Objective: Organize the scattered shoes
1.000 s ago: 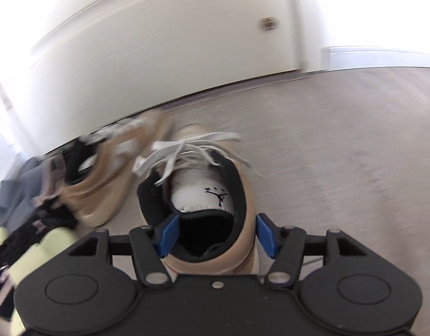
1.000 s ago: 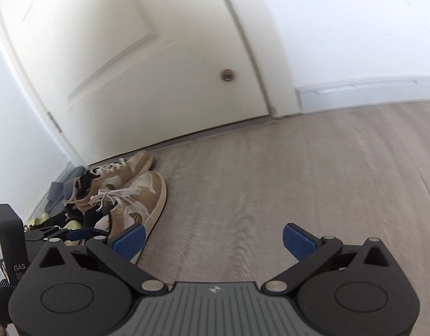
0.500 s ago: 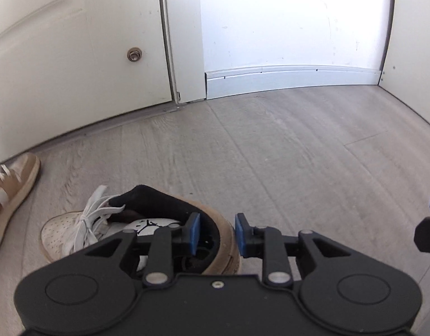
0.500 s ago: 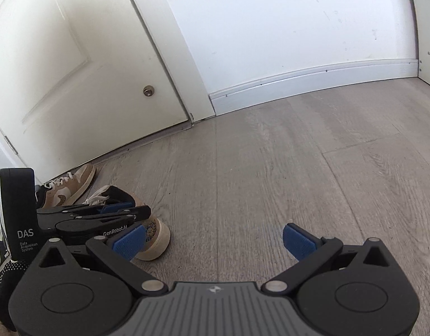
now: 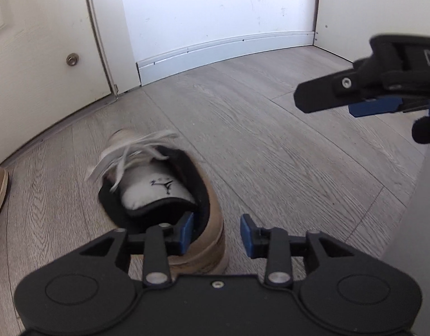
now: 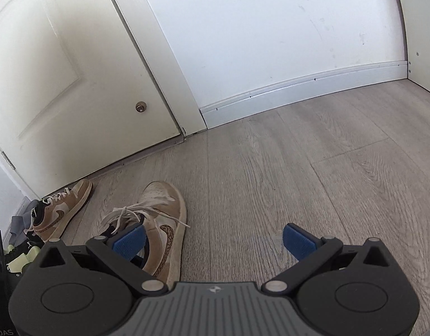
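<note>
One sneaker (image 6: 161,224) lies on the floor (image 6: 299,173) before the door (image 6: 60,84); its mate (image 6: 62,210) sits further left, nearer the threshold (other shoes (image 6: 21,252) crowd behind it). The baseboard (image 6: 299,89) runs right of the door.

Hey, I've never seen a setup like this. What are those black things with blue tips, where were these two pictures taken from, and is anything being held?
These are two handheld tongs, one in each of a person's hands. Each has a wide-angle camera looking forward along its two blue-tipped fingers. One picture comes from the left tongs, the other from the right tongs. A tan sneaker stands on the wooden floor near a white door. A second tan sneaker lies closer to the door. The left tongs are open, with one finger inside the sneaker's heel rim and one outside, not clamping it. The right tongs are open and hold nothing.
</note>
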### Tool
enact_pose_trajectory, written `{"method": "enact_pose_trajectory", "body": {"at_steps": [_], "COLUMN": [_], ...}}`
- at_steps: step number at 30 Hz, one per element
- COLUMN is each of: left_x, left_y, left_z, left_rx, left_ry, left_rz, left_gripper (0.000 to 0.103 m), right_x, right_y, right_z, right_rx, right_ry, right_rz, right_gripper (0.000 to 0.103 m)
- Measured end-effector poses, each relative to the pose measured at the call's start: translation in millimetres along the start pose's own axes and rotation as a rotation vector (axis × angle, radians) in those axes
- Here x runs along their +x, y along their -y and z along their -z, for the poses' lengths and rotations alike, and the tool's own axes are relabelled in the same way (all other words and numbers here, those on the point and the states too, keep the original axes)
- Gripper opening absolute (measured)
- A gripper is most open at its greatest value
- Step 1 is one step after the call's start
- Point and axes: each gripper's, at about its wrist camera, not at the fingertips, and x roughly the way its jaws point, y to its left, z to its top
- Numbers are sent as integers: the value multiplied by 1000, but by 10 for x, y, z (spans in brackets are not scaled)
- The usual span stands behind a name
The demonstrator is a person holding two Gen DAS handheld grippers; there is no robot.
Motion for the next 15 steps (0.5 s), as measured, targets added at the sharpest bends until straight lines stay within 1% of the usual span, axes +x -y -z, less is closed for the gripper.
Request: {"method": "enact_pose_trajectory", "body": {"at_steps": [2,4,6,9,11,14,15], "left_x": [-55,-158,-300,-486,-610,-709,-727], "left_y": [-93,-205,-325,-489,-654,-993,-1128], "left_z": [1,3,6,28,74,197,255], "left_rx": [-47,-102,-160,-244,-282,-316,-333], "left_ry": [0,23,71,106,130,134,125], "left_rz": [0,9,-17,-89,-140,-260,-304], "left_gripper": [44,64,66,67,67,71,76], "right_x": [-7,-13,-21,-8,7,103,177], "right_y": [-18,-37,-62,-115,-154,-318,-431], "right_z": [11,14,12,5,10,50,86], "right_rx": [-9,-24,-38,-53,-60,-91,-114], "right_ry": [0,2,6,3,-6,-33,-54], "right_rz": [3,10,12,4,-12,-44,-65], "right_gripper": [103,103,103,103,103,103,103]}}
